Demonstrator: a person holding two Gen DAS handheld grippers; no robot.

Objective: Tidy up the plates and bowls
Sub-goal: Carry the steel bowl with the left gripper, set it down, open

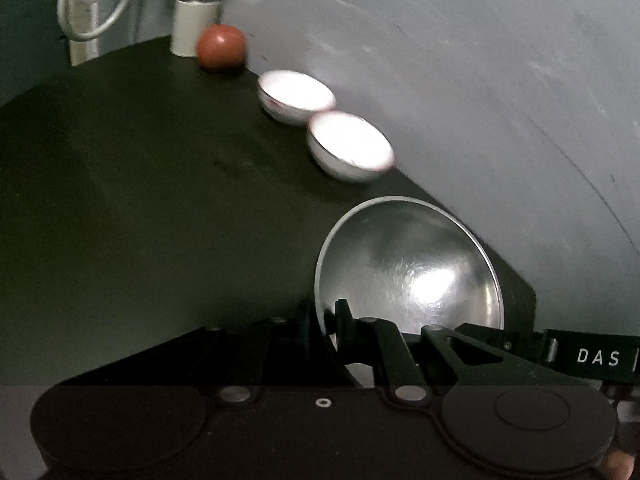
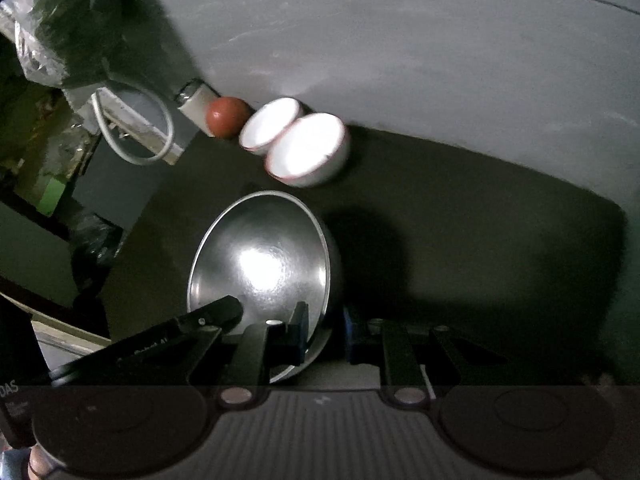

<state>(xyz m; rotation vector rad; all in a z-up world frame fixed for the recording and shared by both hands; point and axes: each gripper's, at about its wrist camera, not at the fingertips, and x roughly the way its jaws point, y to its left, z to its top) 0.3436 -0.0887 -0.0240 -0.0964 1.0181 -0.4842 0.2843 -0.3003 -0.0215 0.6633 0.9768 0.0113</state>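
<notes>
Pinching opposite sides of the steel bowl's [image 2: 260, 264] rim, the left gripper [image 1: 336, 332] and right gripper [image 2: 324, 332] hold it tilted above the dark table [image 1: 140, 184], probably for steadiness; two white bowls [image 1: 348, 152] wait by the wall.

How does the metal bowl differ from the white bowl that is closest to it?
The metal bowl is shiny, larger and gripped at its rim by both tongs; the nearest white bowl is matte white with a reddish rim line, smaller, and stands free by the wall. Both are round, empty and open side up.
</notes>
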